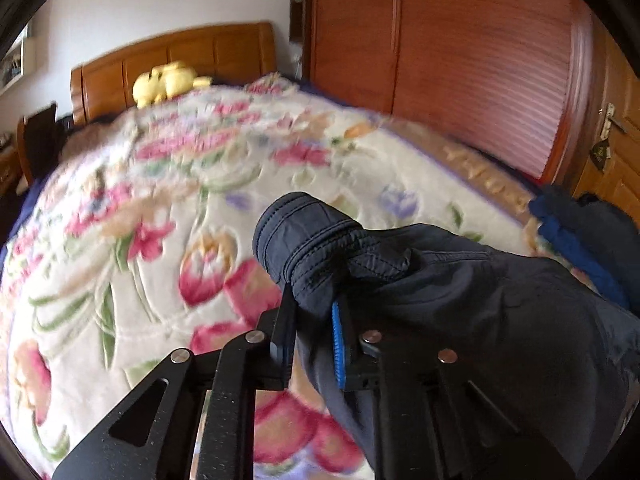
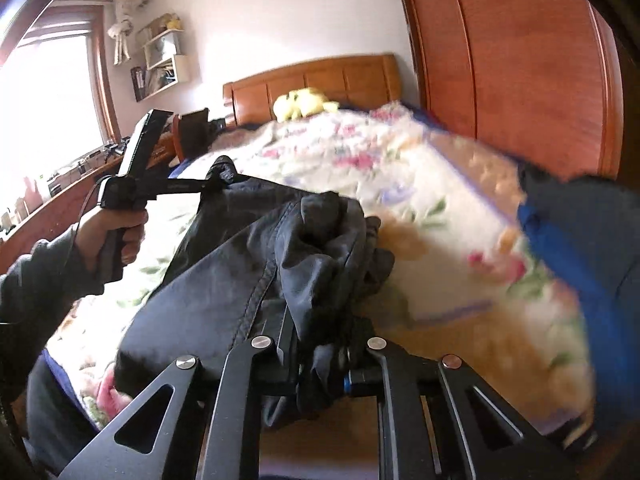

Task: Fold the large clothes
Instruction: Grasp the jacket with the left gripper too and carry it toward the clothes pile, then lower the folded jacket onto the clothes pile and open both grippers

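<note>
A person's hand (image 2: 116,236), coming out of a grey sleeve (image 2: 36,280), grips the handle of the left hand-held gripper (image 2: 218,178) over the near left part of the bed (image 2: 460,240). Its two fingers are clamped on a rolled, stitched hem of the dark jacket (image 1: 460,288), and the left wrist view shows that cuff-like end bulging up past the black finger (image 1: 286,336) and its blue-padded partner.

From there the jacket stretches across to the right, lifted clear of the flowered blanket (image 1: 160,208) for most of its span, its lower edge hanging toward the bed at the near side. A long seam runs down the cloth in the right wrist view.

The right hand-held gripper (image 2: 320,360) is pinched shut on a bunched fold of the same jacket, with the dark cloth heaped above the fingertips and spilling down between them.

Further right, a blue garment (image 2: 580,248) lies on the far right edge of the bed, apart from the jacket.

Behind, a yellow soft toy (image 2: 302,104) sits against the wooden headboard (image 2: 320,80), and a tall reddish wardrobe (image 2: 520,60) stands beside the bed on the right.
</note>
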Demonstrator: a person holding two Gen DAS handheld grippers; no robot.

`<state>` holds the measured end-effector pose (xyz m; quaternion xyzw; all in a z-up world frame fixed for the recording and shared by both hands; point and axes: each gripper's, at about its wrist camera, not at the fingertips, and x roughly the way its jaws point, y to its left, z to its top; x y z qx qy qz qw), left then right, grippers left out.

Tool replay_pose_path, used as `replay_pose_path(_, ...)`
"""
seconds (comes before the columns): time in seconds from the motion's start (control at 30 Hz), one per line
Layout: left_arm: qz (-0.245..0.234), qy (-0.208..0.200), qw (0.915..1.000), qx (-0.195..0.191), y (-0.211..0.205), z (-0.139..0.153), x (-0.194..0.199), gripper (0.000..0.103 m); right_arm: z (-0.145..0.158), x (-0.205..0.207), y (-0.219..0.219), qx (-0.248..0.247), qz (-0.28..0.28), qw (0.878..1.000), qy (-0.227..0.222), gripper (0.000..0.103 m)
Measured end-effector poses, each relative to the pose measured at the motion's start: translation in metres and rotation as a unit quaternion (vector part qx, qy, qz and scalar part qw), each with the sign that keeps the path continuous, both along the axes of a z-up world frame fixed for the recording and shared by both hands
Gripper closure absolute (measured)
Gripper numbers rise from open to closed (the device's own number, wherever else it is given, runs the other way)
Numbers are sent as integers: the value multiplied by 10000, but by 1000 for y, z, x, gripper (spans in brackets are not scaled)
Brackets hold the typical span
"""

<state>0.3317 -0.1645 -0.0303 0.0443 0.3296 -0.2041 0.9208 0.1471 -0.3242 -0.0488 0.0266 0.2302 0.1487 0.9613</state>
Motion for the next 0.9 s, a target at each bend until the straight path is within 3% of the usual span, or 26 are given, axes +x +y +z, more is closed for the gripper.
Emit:
replay_pose_path(0.13, -110, -464, 9988, -66, -30, 48, -16, 87, 28, -4, -21, -252, -146, 9988, -388, 89)
replay_pose_path(0.33, -415, -945, 9944, -245, -92, 118, -26, 87, 93, -25, -79, -630, -617, 9905, -1054, 89)
replay_pose_path(0.53, -1051, -1235, 9859, -403, -198, 174, -36, 87, 145, -62, -158, -1066, -1387, 9745, -1403, 89)
replay_pose_path(0.73, -1723, -1071, 9775, -572, -306, 178, -46, 87, 153, -93, -243, -1242, -2366, 9551, -1281, 89)
replay_pose_path(0.83, -1988, -770, 9760, -450, -348, 150, -49, 87, 136, -99, -283, -1134, -2711, 9511, -954, 89)
replay_pose_path(0.9, -2060, -439, 9774, -171, -375, 119, -49, 86, 114, -93, -303, -1056, -2872, 9501, -607, 89)
